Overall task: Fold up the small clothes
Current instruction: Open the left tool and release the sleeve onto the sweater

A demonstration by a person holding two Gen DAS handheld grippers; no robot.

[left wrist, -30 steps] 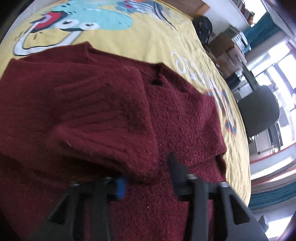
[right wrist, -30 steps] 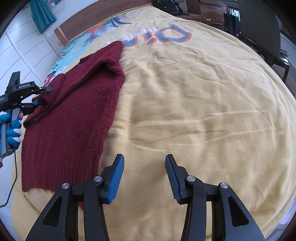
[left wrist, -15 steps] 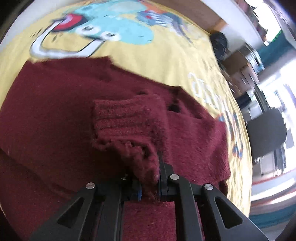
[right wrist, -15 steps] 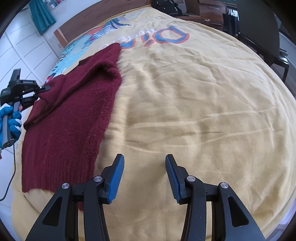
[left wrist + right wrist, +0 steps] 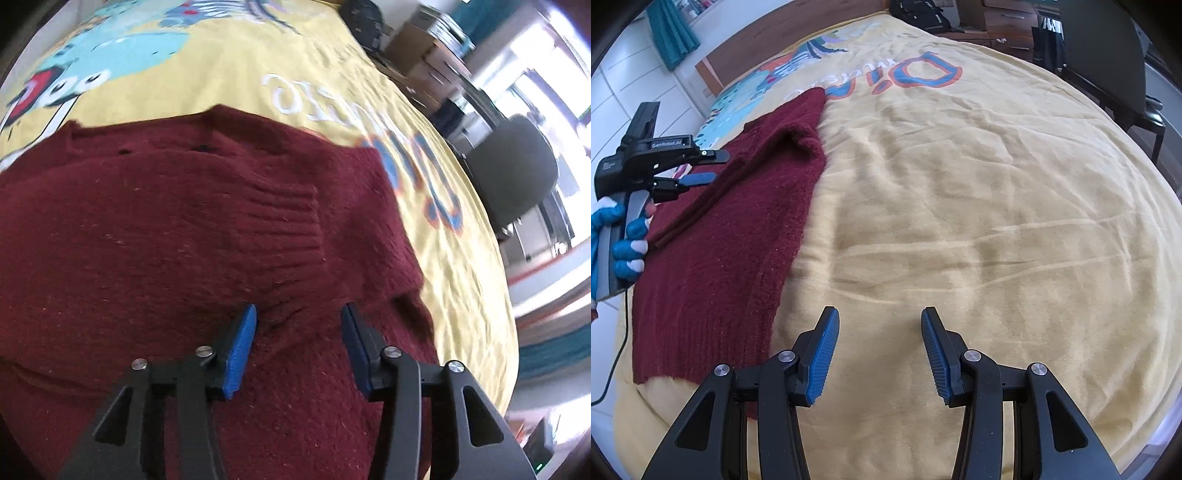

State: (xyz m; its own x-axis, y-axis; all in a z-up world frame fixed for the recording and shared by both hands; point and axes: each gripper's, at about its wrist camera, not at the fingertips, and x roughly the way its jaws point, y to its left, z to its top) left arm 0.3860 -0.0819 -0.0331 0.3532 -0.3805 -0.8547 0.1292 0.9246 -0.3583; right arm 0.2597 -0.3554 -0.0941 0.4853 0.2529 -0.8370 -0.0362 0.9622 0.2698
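A dark red knitted sweater (image 5: 184, 240) lies on the yellow printed bedspread (image 5: 229, 66), with a ribbed sleeve cuff (image 5: 284, 218) folded across its body. My left gripper (image 5: 297, 319) is open and empty just above the sweater, behind the cuff. In the right wrist view the sweater (image 5: 738, 221) lies at the left of the bedspread (image 5: 979, 203), and the left gripper (image 5: 709, 168) hovers over its left side. My right gripper (image 5: 880, 321) is open and empty over bare bedspread, to the right of the sweater's hem.
A dark office chair (image 5: 513, 173) stands beside the bed on the right. Cardboard boxes (image 5: 421, 48) and a dark bag (image 5: 360, 16) sit beyond the far end. A wooden headboard (image 5: 757, 40) and drawers (image 5: 1008, 16) lie behind the bed.
My left gripper was shut on the sleeve cuff half a second ago; it has let go and opened, and the cuff now lies flat across the sweater. The right gripper has stayed still.
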